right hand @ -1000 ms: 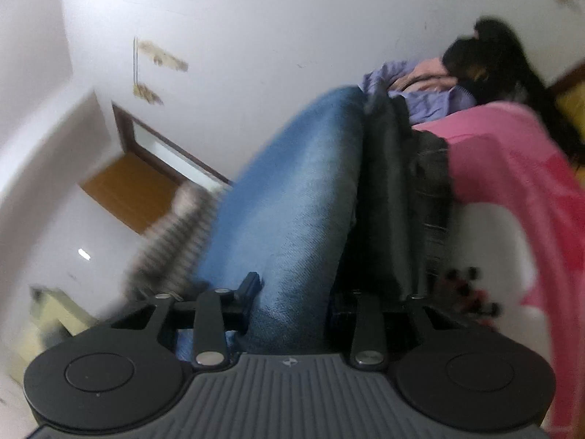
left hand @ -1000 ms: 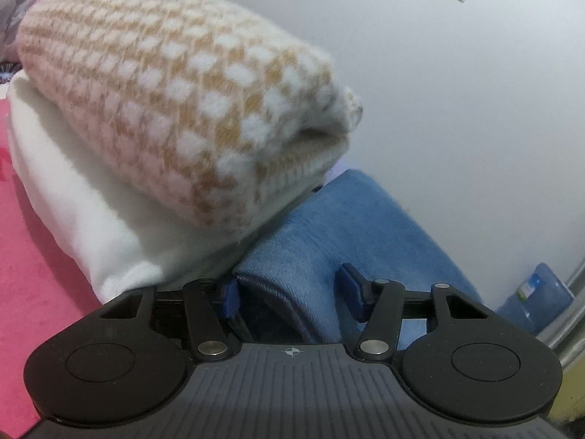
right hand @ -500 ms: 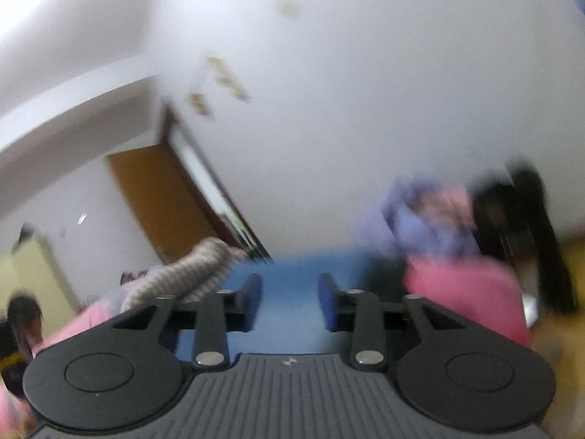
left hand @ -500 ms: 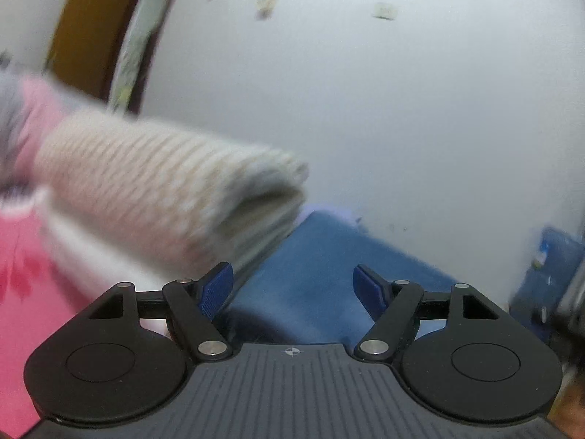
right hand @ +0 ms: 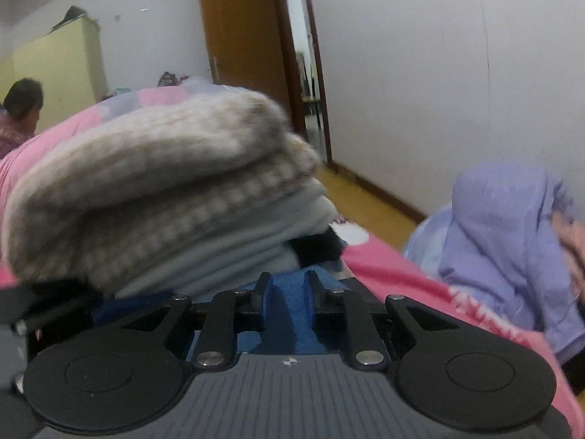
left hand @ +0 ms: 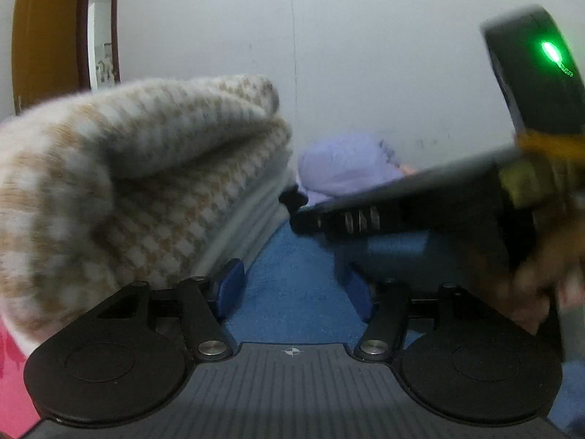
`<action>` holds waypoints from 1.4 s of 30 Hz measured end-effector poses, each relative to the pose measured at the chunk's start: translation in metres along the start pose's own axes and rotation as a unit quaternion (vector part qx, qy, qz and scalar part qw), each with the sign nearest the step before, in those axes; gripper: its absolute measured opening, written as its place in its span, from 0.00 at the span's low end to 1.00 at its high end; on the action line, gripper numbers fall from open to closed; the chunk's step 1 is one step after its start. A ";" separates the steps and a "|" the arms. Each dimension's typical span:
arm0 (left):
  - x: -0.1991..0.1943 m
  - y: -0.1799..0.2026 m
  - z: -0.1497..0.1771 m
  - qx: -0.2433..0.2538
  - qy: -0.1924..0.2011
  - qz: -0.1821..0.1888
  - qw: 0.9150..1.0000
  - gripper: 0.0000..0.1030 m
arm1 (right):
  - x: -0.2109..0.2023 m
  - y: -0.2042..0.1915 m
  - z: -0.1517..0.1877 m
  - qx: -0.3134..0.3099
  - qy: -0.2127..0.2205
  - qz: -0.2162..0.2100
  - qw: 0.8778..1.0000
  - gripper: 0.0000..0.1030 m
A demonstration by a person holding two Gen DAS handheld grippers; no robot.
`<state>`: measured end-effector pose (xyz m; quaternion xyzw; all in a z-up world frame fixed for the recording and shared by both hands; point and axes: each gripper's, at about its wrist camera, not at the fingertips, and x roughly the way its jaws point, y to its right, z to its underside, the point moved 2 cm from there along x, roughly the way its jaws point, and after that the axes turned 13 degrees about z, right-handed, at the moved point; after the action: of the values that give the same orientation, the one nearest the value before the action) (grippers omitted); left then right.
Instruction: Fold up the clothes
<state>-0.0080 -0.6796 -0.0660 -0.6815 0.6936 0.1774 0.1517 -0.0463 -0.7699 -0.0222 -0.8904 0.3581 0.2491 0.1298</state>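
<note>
A folded blue cloth (left hand: pixel 292 256) lies flat on the bed, and a beige-and-white checked sweater (left hand: pixel 128 168) is stacked folded to its left. My left gripper (left hand: pixel 294 291) hovers low over the blue cloth. Its jaws are closing, with the cloth beneath and between them, and the pads do not press it. In the right wrist view my right gripper (right hand: pixel 289 292) points at the same blue cloth (right hand: pixel 289 314). Its jaws are closing to a narrow gap, and nothing is clearly pinched. The sweater (right hand: pixel 146 168) rests on a pale folded garment (right hand: pixel 237 252).
The right gripper's black body (left hand: pixel 457 201), held by a hand (left hand: pixel 530 278), crosses the right of the left wrist view. A lilac garment (right hand: pixel 504 226) is heaped on the pink bedspread (right hand: pixel 387 267). Behind are a brown door (right hand: pixel 241 36), a white wall and a person (right hand: pixel 22 109).
The right gripper let go of the blue cloth, rose and rolled upright, and its jaws narrowed. The left gripper rolled level and shifted. The right gripper's body came into its view.
</note>
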 end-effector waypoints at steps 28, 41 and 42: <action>-0.002 0.022 0.002 0.033 -0.019 0.019 0.999 0.69 | -0.072 0.048 0.047 0.013 0.049 0.062 0.997 0.14; -0.020 0.021 0.000 0.032 -0.022 0.013 0.999 0.70 | -0.221 0.050 0.110 -0.009 0.158 -0.010 0.987 0.15; -0.020 0.021 0.001 0.028 -0.019 0.012 0.999 0.70 | -0.230 0.039 0.122 -0.043 0.165 -0.010 0.985 0.15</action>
<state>-0.0285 -0.6612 -0.0575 -0.6648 0.7036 0.1729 0.1818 -0.2593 -0.6159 -0.0033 -0.9278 0.3542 0.1128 0.0332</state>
